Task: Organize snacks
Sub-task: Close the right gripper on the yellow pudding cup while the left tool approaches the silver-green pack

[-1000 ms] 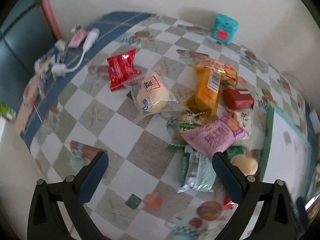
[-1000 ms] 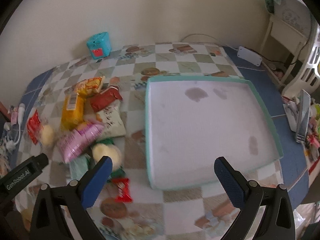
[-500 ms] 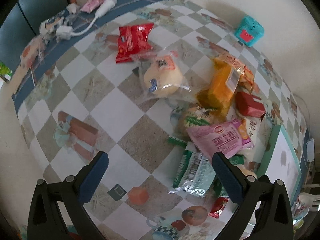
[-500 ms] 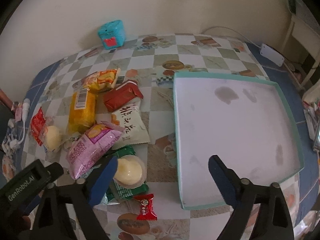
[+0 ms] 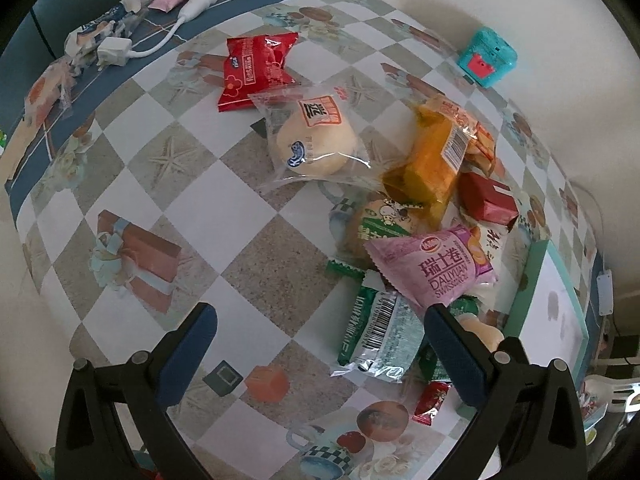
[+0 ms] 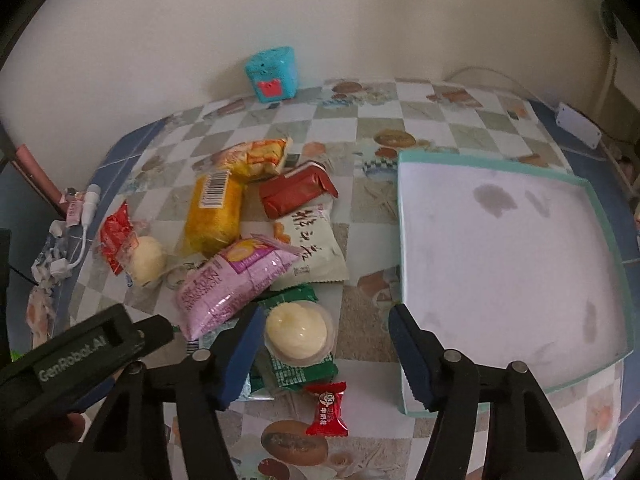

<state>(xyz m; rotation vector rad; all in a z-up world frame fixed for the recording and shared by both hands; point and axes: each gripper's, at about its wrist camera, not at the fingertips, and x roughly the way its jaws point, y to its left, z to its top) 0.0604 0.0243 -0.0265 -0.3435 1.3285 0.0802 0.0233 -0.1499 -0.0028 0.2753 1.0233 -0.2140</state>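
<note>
Right wrist view: your right gripper [image 6: 326,354] is closing, jaws still apart and pressing on nothing, with the round pale jelly cup [image 6: 298,330] just inside its left finger and checkered tablecloth [image 6: 360,320] between the pads. That cup sits on a green packet [image 6: 296,368], with a red candy [image 6: 327,410] just below. The pink Swiss roll bag [image 6: 228,280] lies left of it, atop the snack pile. Teal tray [image 6: 612,248] sits right, holding no snacks. Over on the left wrist view, your left gripper [image 5: 320,356] hangs wide and released above bare cloth, its right finger beside the green barcode wrapper [image 5: 380,336].
</note>
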